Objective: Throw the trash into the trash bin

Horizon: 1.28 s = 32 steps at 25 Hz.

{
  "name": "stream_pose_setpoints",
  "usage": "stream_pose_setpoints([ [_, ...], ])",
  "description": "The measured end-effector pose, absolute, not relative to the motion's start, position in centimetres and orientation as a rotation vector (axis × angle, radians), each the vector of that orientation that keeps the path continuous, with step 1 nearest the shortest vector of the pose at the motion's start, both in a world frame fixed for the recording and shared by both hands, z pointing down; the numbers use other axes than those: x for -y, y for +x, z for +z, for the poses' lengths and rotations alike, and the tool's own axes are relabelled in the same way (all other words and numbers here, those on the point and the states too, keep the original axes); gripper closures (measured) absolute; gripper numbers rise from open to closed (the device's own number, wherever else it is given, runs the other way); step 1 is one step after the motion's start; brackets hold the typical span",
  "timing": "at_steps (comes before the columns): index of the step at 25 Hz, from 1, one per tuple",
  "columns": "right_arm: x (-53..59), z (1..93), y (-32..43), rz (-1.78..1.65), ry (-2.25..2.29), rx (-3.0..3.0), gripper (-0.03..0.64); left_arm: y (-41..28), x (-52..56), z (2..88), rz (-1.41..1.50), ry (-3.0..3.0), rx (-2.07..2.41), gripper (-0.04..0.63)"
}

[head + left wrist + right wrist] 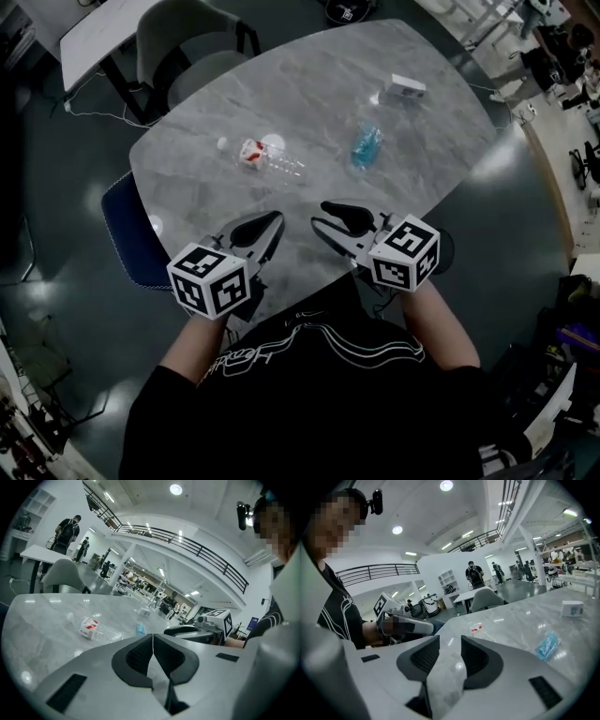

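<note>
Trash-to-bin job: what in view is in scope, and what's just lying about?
Job:
- clear bottle with red label
- blue crumpled packet
- small white box, probably trash too

Just there:
- marble table
- grey chair
- blue chair
- white desk

No bin in view.

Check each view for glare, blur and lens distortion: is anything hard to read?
Head view: dim, darker toward the edges, small bright reflections on the table, bottle legible. Left gripper view: strong fisheye bend, black corners, left hand-held gripper sharp. Right gripper view: same bend and corners, bright ceiling lamps, blue packet slightly soft.
</note>
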State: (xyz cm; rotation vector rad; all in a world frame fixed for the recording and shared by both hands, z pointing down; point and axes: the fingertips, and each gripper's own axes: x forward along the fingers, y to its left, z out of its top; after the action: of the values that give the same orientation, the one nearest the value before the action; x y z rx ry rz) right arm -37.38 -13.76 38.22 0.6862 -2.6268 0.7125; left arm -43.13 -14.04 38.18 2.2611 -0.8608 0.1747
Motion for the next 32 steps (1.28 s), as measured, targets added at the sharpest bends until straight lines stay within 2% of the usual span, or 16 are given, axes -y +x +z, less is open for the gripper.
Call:
stream_pose_setpoints([
  [4,16.9,39.7,-36.6,0.693,0.637,2.612,0.406,-42.2,15.4,38.9,0.169,2.203,0.946,0.584],
  [11,21.5,43.8,-36.4,0.516,0.572,2.525,0.322,-41.8,17.3,39.8,0.160,2.079,1.095,0.584],
  [24,26.4,53.1,-40.6,0.399,0.471,2.424,0.304,-43.2,16.7,44.1,0.073,1.829,1.284,0.584],
  [32,27.1,55.6,-41.8,0.326,0.425,2.400,0.304,-44.3,16.0,44.4,-0.007,1.763,1.387,0.584],
])
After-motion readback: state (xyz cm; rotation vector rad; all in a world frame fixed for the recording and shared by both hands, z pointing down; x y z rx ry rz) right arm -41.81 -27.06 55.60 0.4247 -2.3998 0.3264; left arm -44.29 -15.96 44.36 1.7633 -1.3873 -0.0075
